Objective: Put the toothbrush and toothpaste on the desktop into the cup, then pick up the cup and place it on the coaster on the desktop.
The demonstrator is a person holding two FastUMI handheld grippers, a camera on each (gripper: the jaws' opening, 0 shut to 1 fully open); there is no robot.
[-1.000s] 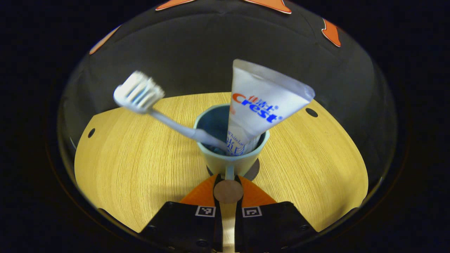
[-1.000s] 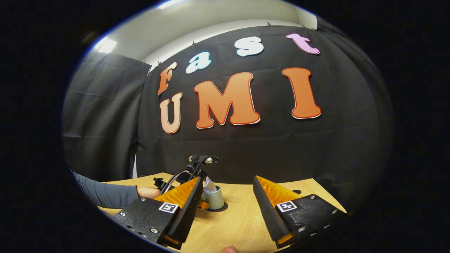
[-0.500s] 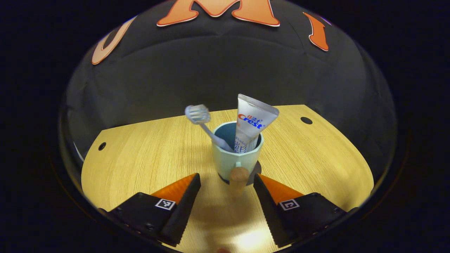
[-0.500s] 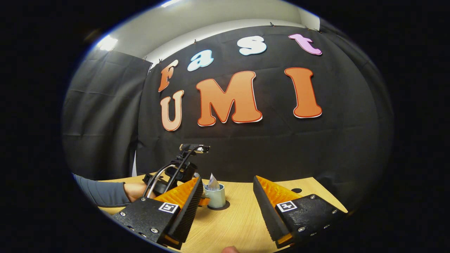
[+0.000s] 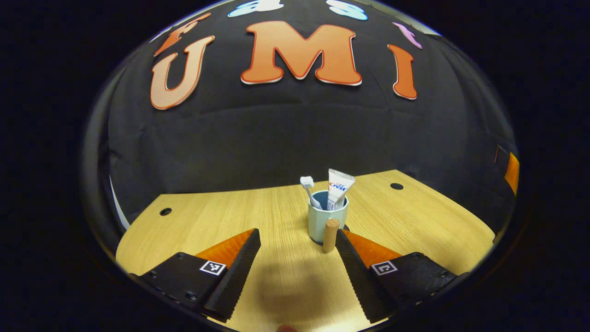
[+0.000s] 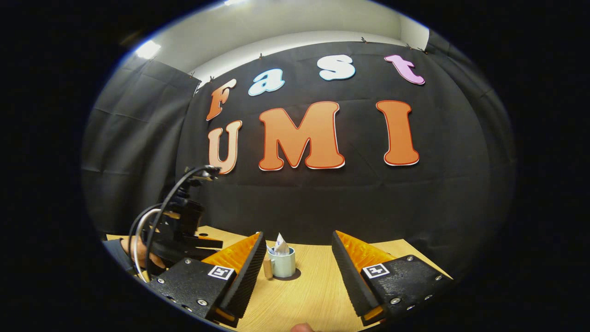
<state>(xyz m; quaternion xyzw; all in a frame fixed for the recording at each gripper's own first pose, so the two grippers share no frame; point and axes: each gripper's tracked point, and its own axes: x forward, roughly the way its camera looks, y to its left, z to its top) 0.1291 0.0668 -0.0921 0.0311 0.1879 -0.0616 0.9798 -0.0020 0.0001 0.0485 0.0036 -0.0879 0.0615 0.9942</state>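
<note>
My left gripper (image 5: 295, 258) is spread wide with nothing between its fingers, hovering over the near part of the table (image 5: 221, 216). My right gripper (image 6: 297, 269) is spread wide too, and holds nothing. Just beyond my left fingers stands the cup (image 5: 326, 223), upright, its wooden handle (image 5: 330, 235) pointing toward me. It rests on the dark coaster (image 5: 345, 228), of which I see a sliver at its base. Inside it the toothbrush (image 5: 309, 190) leans left, head up, and the toothpaste (image 5: 338, 188) stands beside it on the right, flat end up. From where I sit, the task looks finished.

The risk I judge now is a clumsy retreat: the handle sits near the tip of my right-hand finger, and a sideways swing could clip it and drag or tip the cup off the coaster. The tall toothpaste makes the cup a little top-heavy, so a knock could spill both.

Count: one cup, one toothbrush, one toothpaste, one coaster, two grippers.
</note>
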